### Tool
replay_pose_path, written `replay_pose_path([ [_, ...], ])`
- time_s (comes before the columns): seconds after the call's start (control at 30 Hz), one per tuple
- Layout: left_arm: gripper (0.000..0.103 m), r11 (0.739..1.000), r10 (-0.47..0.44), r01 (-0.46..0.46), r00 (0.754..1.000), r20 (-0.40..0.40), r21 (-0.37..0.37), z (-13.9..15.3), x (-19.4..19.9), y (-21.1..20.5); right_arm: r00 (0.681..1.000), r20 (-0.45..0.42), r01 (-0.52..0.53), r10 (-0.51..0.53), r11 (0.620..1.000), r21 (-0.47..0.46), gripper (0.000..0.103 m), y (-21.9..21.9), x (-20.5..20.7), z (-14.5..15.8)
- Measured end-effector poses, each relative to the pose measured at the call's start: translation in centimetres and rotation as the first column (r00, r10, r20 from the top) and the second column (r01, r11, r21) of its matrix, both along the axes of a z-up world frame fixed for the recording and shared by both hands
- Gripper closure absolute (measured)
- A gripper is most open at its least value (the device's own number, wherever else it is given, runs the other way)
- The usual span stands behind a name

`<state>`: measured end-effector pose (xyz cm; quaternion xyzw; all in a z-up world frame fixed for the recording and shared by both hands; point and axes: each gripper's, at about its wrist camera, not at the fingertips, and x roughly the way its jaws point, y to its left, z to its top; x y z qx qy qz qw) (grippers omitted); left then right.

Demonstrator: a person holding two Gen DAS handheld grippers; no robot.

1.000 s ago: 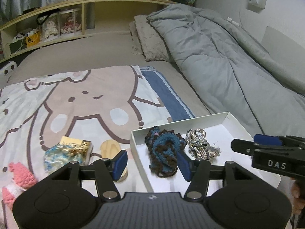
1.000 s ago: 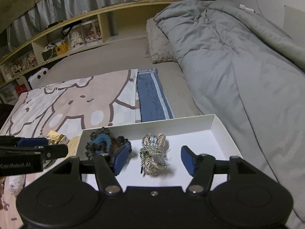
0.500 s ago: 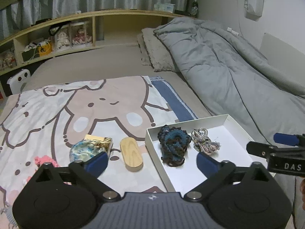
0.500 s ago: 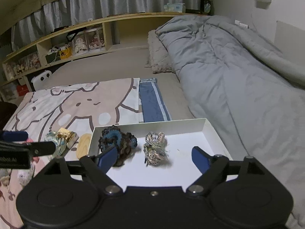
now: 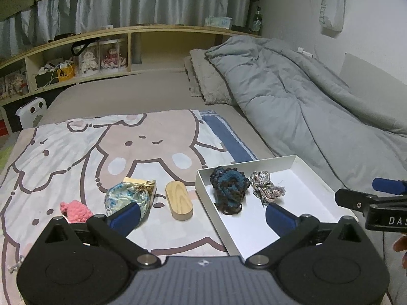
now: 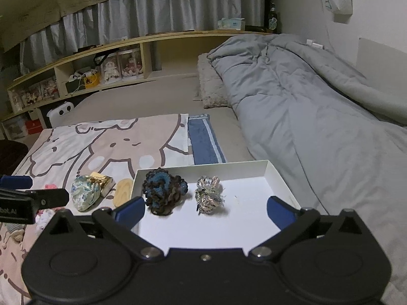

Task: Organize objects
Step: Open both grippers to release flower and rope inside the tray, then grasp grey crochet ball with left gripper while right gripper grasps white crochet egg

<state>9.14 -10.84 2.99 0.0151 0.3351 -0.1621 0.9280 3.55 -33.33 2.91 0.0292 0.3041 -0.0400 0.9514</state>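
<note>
While the white box sits on the cartoon blanket, it holds a blue crocheted bundle beside a silver cord knot; the left gripper and right gripper hover spread wide, gripping nothing.

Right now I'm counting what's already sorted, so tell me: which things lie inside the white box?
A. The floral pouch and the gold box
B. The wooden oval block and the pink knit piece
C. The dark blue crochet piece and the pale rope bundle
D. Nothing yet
C: the dark blue crochet piece and the pale rope bundle lie side by side inside the white box; everything else sits on the blanket to its left.
</note>
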Motion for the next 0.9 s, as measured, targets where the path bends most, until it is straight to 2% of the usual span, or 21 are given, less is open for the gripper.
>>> replay_pose_path([
  [0.2, 0.0, 0.999, 0.032, -0.031, 0.999, 0.016, -0.013, 0.5, -1.3, 2.0, 1.0, -0.004, -0.024, 0.024, 0.999, 0.033, 0.0, 0.8, -0.4, 0.0],
  [0.4, 0.0, 0.995, 0.104, -0.104, 0.994, 0.019, -0.006, 0.4, -1.7, 5.8, 0.999, 0.001, -0.036, 0.036, 0.999, 0.039, 0.0, 2.6, 0.1, -0.4],
  [0.9, 0.0, 0.96, 0.274, -0.276, 0.961, 0.047, 0.04, 0.1, -3.2, 14.3, 0.991, -0.009, -0.132, 0.133, 0.988, 0.082, 0.0, 9.8, 2.2, -2.1],
])
